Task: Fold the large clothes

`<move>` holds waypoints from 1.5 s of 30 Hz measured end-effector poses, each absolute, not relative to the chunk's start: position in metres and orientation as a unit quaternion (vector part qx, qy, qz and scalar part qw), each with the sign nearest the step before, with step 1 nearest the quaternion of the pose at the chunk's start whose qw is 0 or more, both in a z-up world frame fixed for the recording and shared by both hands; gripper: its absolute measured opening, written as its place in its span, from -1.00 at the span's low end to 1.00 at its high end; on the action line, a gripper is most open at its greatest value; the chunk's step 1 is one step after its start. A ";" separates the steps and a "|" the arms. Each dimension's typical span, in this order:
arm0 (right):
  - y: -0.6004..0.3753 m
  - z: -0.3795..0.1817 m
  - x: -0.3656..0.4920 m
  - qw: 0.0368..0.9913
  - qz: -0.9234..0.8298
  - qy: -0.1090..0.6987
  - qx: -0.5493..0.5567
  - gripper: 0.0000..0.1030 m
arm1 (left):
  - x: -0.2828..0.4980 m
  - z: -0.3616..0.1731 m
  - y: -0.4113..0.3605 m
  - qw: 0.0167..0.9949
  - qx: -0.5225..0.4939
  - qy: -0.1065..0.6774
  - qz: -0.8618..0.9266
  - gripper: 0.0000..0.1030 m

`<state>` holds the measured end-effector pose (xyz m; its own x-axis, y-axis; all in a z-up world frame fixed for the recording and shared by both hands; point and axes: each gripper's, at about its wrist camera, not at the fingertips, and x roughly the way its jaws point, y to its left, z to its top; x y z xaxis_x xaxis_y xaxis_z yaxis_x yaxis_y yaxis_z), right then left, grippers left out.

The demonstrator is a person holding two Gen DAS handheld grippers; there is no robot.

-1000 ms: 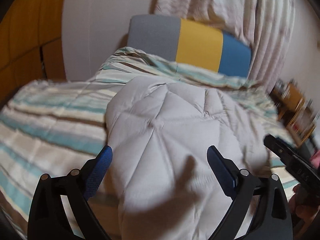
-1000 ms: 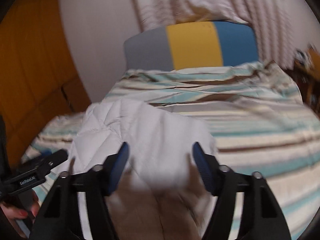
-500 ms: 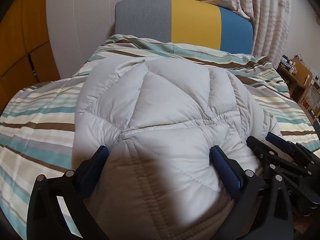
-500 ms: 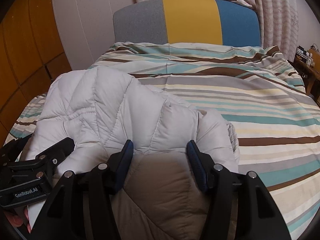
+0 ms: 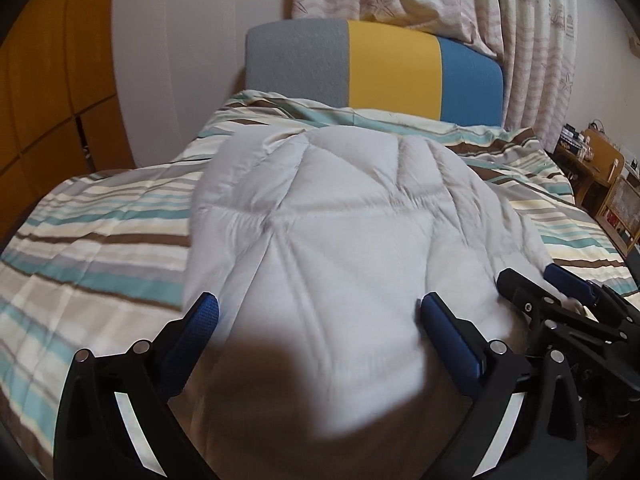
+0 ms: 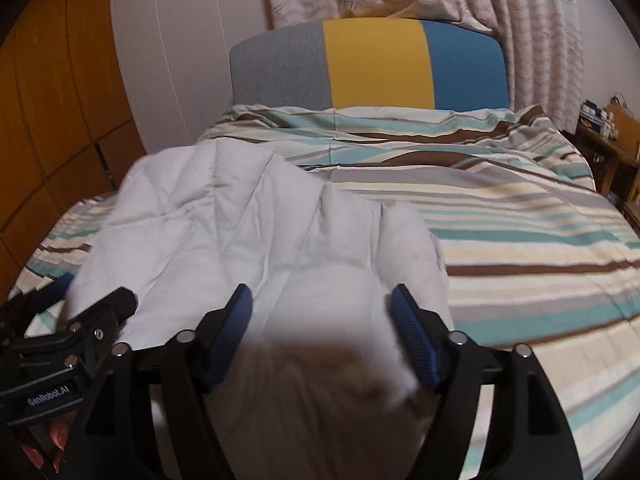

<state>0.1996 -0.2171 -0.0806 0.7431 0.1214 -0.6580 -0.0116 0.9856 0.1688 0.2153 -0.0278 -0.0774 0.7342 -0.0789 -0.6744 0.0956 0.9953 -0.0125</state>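
A pale grey quilted jacket lies bunched on the striped bed cover. My left gripper hangs over its near end with jaws spread wide; the padding bulges between the blue pads, which do not press on it. In the right wrist view the jacket fills the left half of the bed. My right gripper sits over its near right part. Its jaws are opening, with jacket fabric between them and the pads coming off it. The two grippers are side by side: right gripper, left gripper.
A grey, yellow and blue headboard stands at the far end below pale curtains. An orange wooden wardrobe runs along the left. Low wooden shelves stand at the right. A hand shows at the lower left.
Both grippers have sunk toward the bed and the jacket has settled on the cover. The right jaws have spread wider apart. The left jaws stay wide.
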 end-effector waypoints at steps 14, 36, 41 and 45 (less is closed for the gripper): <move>-0.205 -0.060 0.099 0.924 0.060 0.370 0.068 0.81 | 0.107 -0.076 0.003 0.928 -0.018 0.372 -0.023 0.94; -0.209 -0.017 -0.004 0.945 0.067 0.313 0.067 0.96 | 0.010 -0.029 0.013 0.956 -0.019 0.293 0.009 0.94; -0.209 -0.011 -0.009 0.948 0.069 0.303 0.060 0.96 | 0.007 -0.026 0.011 0.955 -0.020 0.295 0.004 0.94; -0.211 -0.010 -0.009 0.949 0.066 0.302 0.062 0.96 | 0.007 -0.025 0.011 0.955 -0.021 0.294 0.004 0.94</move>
